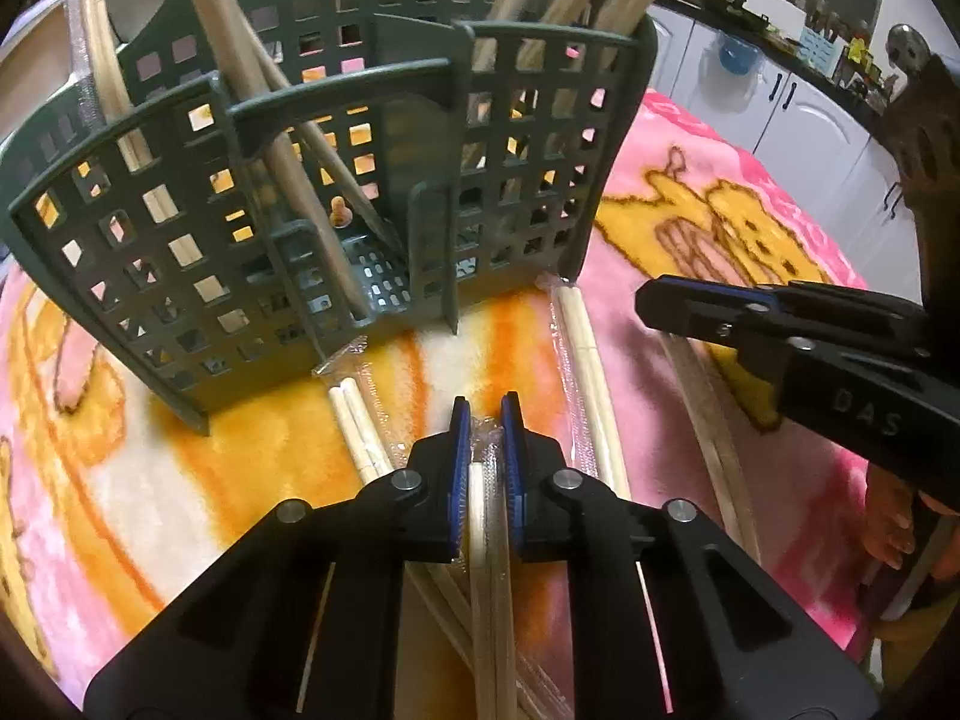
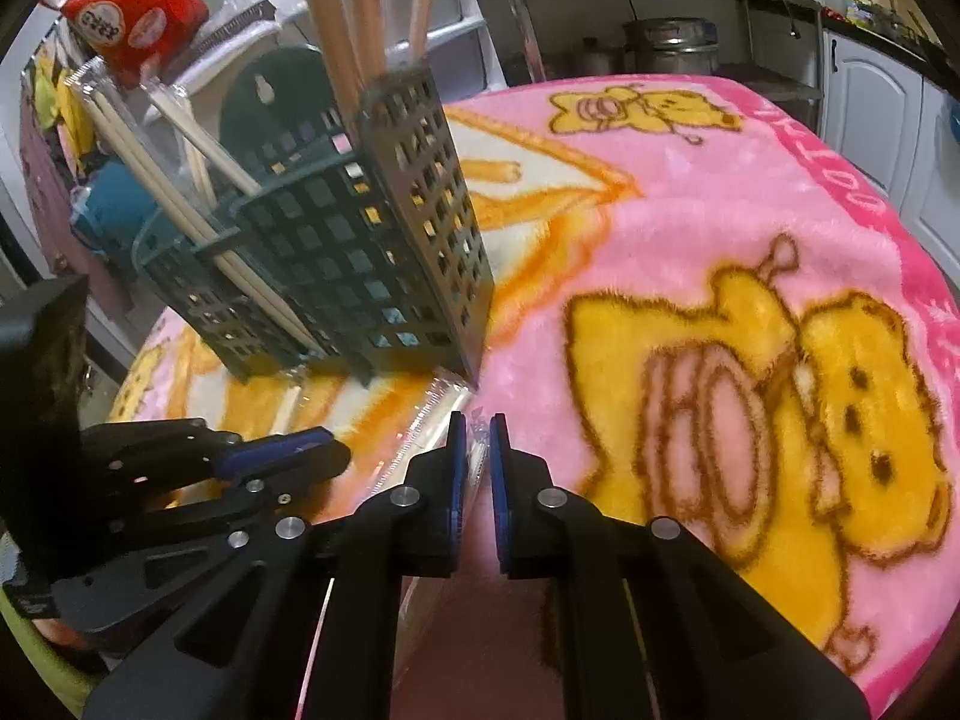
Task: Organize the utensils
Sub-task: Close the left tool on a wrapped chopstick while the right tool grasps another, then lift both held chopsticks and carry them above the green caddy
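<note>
Both claws pinch wrapped chopsticks (image 1: 480, 516) before green caddy (image 1: 336, 228) holding upright chopsticks.

The caddy (image 1: 336, 192) is a dark green plastic utensil holder with square-grid walls and inner dividers, standing upright. Several pale wooden chopsticks (image 1: 222, 30) lean in its compartments, tips down, some still in clear wrappers (image 2: 114, 120) on its far left side. In front of the caddy, more wrapped pairs lie flat: one pair (image 1: 360, 426) just before its front wall, another (image 1: 591, 384) running back from its right front corner, and a third (image 1: 480, 516) between those two, nearer the camera, pinched at its clear sleeve.
</note>
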`<state>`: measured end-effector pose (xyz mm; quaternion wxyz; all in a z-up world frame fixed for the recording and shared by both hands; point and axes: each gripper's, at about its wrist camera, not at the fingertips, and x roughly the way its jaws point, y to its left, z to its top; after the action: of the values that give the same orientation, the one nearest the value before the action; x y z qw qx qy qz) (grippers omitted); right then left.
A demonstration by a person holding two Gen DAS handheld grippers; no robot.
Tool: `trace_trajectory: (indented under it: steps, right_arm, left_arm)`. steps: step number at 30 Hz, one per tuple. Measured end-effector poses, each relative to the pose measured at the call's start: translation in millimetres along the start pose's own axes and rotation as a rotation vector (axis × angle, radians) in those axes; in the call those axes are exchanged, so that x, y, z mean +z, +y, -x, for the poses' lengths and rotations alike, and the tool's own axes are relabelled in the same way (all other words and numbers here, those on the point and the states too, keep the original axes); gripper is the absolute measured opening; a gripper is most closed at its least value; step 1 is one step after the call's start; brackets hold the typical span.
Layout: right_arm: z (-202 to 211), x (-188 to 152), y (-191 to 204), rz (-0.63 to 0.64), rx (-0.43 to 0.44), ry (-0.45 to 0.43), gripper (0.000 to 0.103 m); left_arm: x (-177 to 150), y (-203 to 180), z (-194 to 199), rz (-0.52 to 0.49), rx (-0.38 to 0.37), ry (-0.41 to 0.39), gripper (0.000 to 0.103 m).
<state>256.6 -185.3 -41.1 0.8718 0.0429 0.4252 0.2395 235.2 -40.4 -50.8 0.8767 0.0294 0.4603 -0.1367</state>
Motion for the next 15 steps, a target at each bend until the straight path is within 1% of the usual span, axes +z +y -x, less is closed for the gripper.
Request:
trace_trajectory:
  steps: [5, 15]
  right_arm:
    - [17, 4, 7, 0.008, 0.013, -0.040, 0.007]
    - [53, 14, 32, 0.054, 0.051, -0.132, 0.006]
  left_arm:
    - [0, 2, 12, 0.013, -0.006, -0.029, 0.007]
    - [7, 8, 65, 0.054, 0.000, -0.170, 0.007]
